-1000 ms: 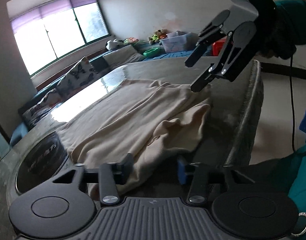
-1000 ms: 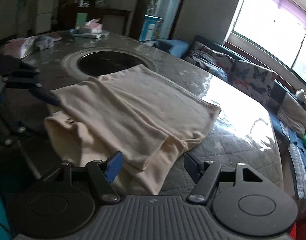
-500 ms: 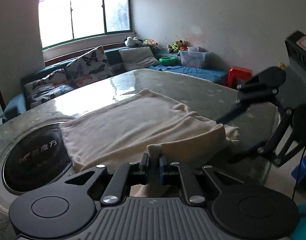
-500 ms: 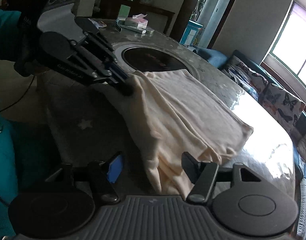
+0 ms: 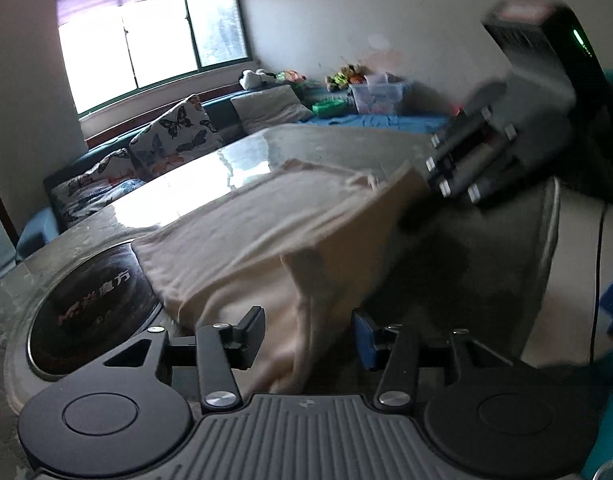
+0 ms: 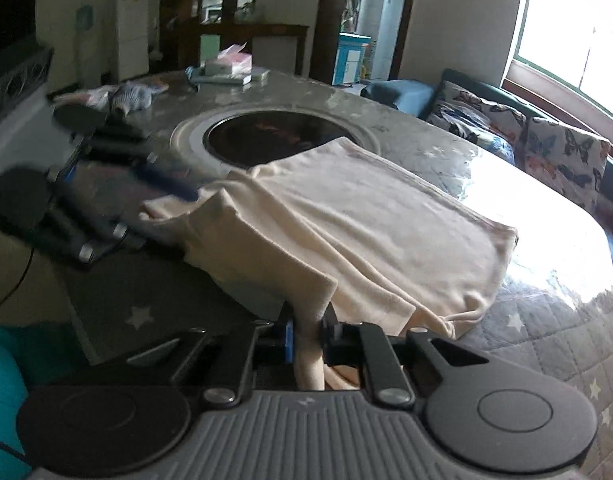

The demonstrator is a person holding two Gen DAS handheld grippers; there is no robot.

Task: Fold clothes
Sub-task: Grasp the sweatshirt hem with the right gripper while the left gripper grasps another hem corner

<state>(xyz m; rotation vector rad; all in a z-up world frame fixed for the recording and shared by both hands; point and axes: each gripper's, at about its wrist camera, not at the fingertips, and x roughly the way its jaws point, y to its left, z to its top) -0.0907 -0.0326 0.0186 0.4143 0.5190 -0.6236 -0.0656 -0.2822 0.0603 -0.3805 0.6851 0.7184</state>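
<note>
Garment: a cream garment (image 6: 358,216) of soft, matte knit, roughly rectangular, lying at the centre of the right wrist view on the desk, with limp folds along its lower edge.
Long axis: runs from the upper left of that view, at the dark disc, down to the lower right, ending in a hemmed edge.
Right gripper (image 6: 309,332): fingers narrow, pinching a bunched fold of the cloth at the lower centre of the frame.
Left gripper (image 5: 308,332): fingers set apart at the lower centre of the left wrist view; the cloth (image 5: 266,240) drapes between them, without either pad visibly pressing it.
Desk (image 6: 546,344): rounded, under a grey quilted cover with white stars, glossy where the window light falls.
Disc (image 6: 274,140): round, black and shiny, ringed in pale grey, touching the garment's far end.
</note>
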